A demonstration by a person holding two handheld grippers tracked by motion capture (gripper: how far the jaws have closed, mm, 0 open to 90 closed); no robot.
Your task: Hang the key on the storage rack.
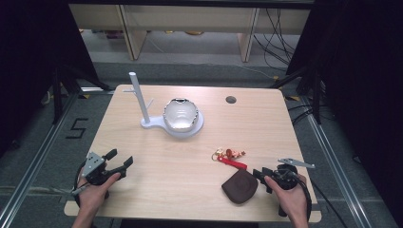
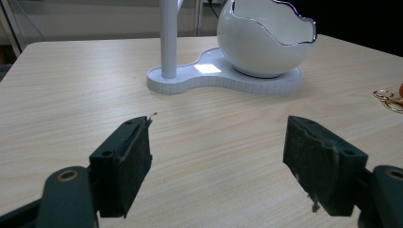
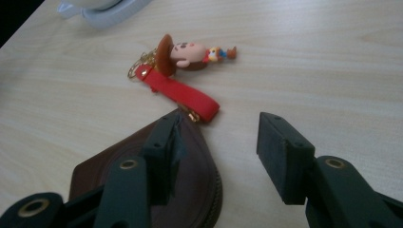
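Brown pouch (image 1: 240, 186), rounded, leather-like, with a zipper along its curved edge (image 3: 216, 190), lying flat near the front right of the desk (image 1: 157, 161). Just beyond it, touching its far edge, a keychain (image 1: 229, 157): red strap (image 3: 178, 93), gold clasp and rings, small cartoon figure with brown hat (image 3: 187, 53). Right gripper (image 3: 216, 142) spread, nothing pinched, one jaw over the pouch's edge, the other over bare wood. Left gripper (image 2: 218, 156) well apart at the front left, likewise spread and empty above the desk. Farther back, a white stand (image 1: 164, 124) with an upright post (image 1: 138, 95) and a glossy white egg-shaped bowl with jagged silver rim (image 1: 180, 114).
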